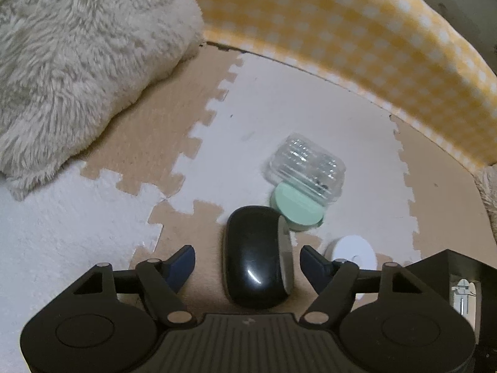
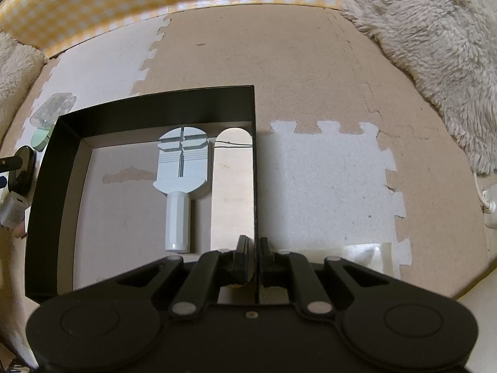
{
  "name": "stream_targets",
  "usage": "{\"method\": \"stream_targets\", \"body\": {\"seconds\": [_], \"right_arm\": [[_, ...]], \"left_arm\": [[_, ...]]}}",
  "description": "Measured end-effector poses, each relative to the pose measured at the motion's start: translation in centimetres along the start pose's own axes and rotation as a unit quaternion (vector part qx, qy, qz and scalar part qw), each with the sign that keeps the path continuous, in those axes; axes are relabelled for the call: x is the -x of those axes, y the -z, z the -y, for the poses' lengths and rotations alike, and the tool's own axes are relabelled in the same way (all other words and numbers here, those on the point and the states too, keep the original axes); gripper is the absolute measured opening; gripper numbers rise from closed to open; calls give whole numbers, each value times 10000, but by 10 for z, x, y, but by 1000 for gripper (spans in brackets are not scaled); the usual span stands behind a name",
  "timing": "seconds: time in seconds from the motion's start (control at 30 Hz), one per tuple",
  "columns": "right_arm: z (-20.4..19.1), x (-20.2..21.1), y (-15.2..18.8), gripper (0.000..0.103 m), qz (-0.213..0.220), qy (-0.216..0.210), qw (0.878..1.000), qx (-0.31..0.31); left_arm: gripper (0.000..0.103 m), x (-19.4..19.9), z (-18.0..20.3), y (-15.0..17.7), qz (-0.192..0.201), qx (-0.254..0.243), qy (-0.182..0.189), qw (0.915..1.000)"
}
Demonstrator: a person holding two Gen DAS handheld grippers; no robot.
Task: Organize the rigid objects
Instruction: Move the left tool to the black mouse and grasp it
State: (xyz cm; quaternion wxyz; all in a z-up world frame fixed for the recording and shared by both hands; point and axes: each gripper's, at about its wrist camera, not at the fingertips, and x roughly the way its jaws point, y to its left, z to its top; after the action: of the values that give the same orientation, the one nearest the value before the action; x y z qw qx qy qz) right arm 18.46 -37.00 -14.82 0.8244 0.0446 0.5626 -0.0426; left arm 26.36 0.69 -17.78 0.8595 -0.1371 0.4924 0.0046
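In the left wrist view my left gripper (image 1: 248,256) is open, its blue fingertips on either side of a black computer mouse (image 1: 254,256) lying on the foam mat. Beyond the mouse lie a mint green round disc (image 1: 295,206), a clear plastic case (image 1: 306,166) and a white round disc (image 1: 352,250). In the right wrist view my right gripper (image 2: 254,248) is shut on the right wall of a black box (image 2: 155,105). Inside the box lie a pale blue-grey tool with a white handle (image 2: 180,174) and a beige rounded piece (image 2: 233,180).
Puzzle-edged foam floor mats in beige and white (image 1: 279,102) cover the floor. A fluffy cream cushion (image 1: 77,62) lies at the left, a yellow checked fabric edge (image 1: 357,37) runs behind. The black box corner (image 1: 459,279) shows at the right. A white cable plug (image 2: 489,208) lies right.
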Motion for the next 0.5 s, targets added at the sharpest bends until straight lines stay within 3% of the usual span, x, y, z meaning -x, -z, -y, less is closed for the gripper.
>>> {"method": "stream_targets", "body": {"seconds": [0.13, 0.5], "right_arm": [[0, 0, 0, 8, -1, 1, 10000, -2], [0, 0, 0, 9, 0, 26, 10000, 13]], "left_arm": [[71, -6, -5, 0, -34, 216, 172, 9996], [52, -9, 0, 0, -88, 87, 246, 9996]]}}
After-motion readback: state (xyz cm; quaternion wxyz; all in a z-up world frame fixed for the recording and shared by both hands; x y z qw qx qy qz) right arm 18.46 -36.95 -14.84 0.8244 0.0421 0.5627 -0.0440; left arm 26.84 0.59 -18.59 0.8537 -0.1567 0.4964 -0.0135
